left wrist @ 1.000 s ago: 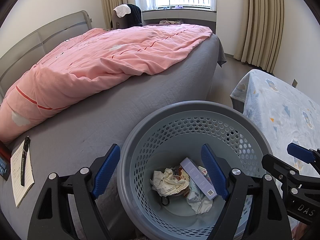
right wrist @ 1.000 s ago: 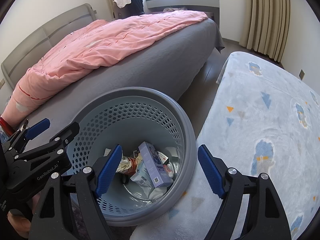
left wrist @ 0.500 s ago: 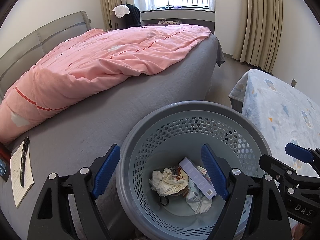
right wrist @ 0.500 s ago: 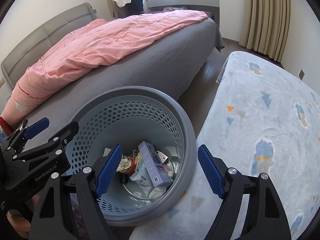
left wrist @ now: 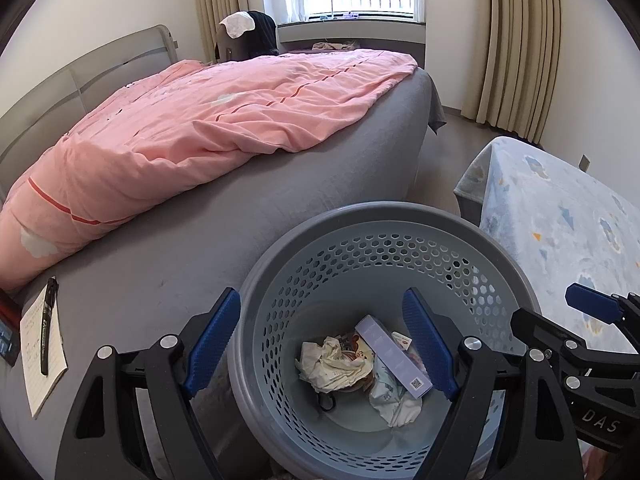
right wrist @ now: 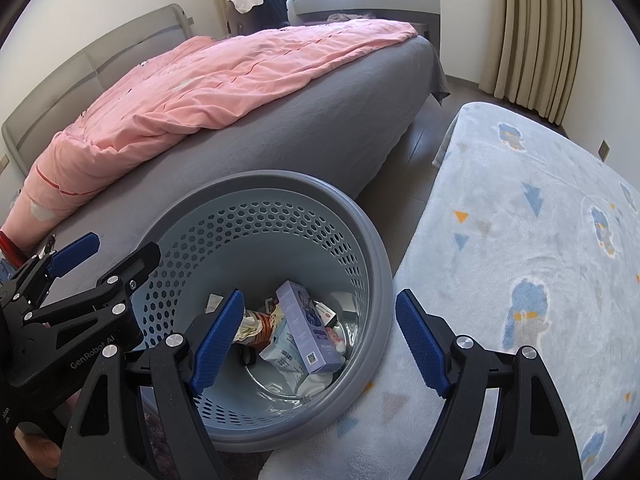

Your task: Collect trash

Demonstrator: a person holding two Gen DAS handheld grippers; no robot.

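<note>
Notepad (left wrist: 42, 354) writing too small; basket (left wrist: 516, 276) base cropped.

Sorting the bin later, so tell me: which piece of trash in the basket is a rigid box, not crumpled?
The lavender carton, leaning in the grey basket; the cream wad beside it is crumpled.

The basket (left wrist: 500, 256) looks like matt grey plastic, its wall full of small holes and its rim smooth. Inside it, the lilac box (right wrist: 306, 330) is smooth printed cardboard, and the crumpled tissue (left wrist: 326, 366) is soft, wrinkled paper. The pink duvet (left wrist: 200, 120) is creased cotton-like cloth, and the grey sheet (right wrist: 320, 120) under it is matt, even fabric. The pale blue blanket (right wrist: 540, 240) seems fluffy, like fleece. The left gripper (left wrist: 322, 344) and the right gripper (right wrist: 320, 338) have matt black plastic arms, shiny metal bolts and blue ribbed pads. The notepad (left wrist: 38, 354) is plain paper.
</note>
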